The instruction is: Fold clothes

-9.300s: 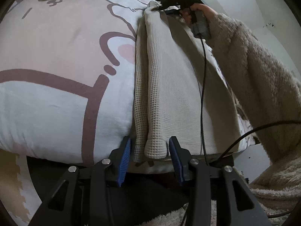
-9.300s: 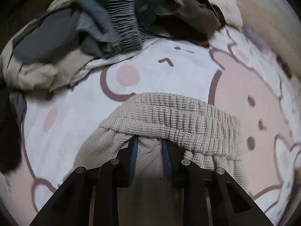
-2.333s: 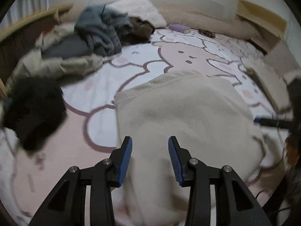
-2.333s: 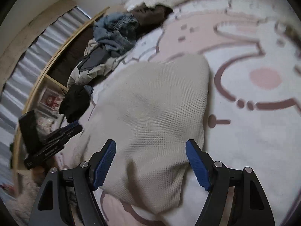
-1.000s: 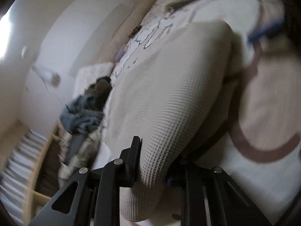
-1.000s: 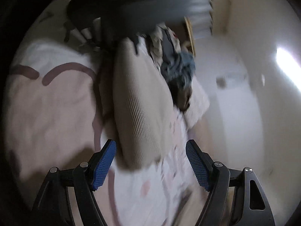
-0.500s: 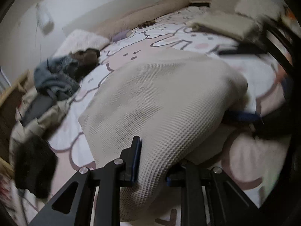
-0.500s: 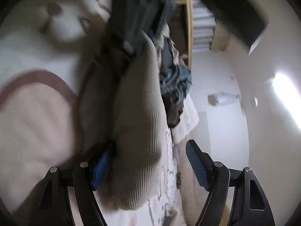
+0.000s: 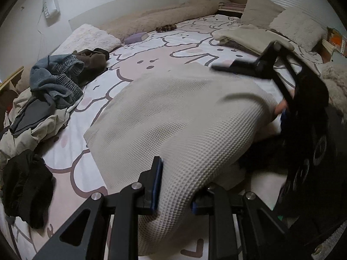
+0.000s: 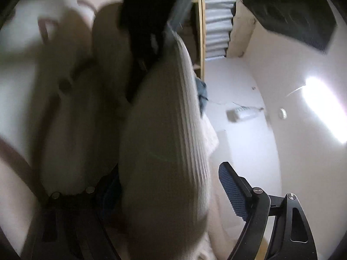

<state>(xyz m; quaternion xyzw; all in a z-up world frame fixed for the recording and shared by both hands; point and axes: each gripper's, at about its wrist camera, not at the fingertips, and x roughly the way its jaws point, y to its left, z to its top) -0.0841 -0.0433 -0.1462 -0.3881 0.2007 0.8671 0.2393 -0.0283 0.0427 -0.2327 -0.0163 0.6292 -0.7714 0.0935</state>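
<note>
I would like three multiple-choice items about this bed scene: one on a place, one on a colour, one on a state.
1. Where does the pile of unfolded clothes lie, seen from the left wrist camera?
A. left side of the bed
B. on the floor
C. on the far pillows

2. What colour is the waffle-knit garment?
A. black
B. cream
C. blue

3. How is the left claw?
A. wide open and empty
B. shut on the garment
C. out of view

Answers:
1 A: the heap sits at the left of the printed bedsheet.
2 B: its textured cloth is pale cream.
3 B: cloth is pinched between its blue pads.
</note>
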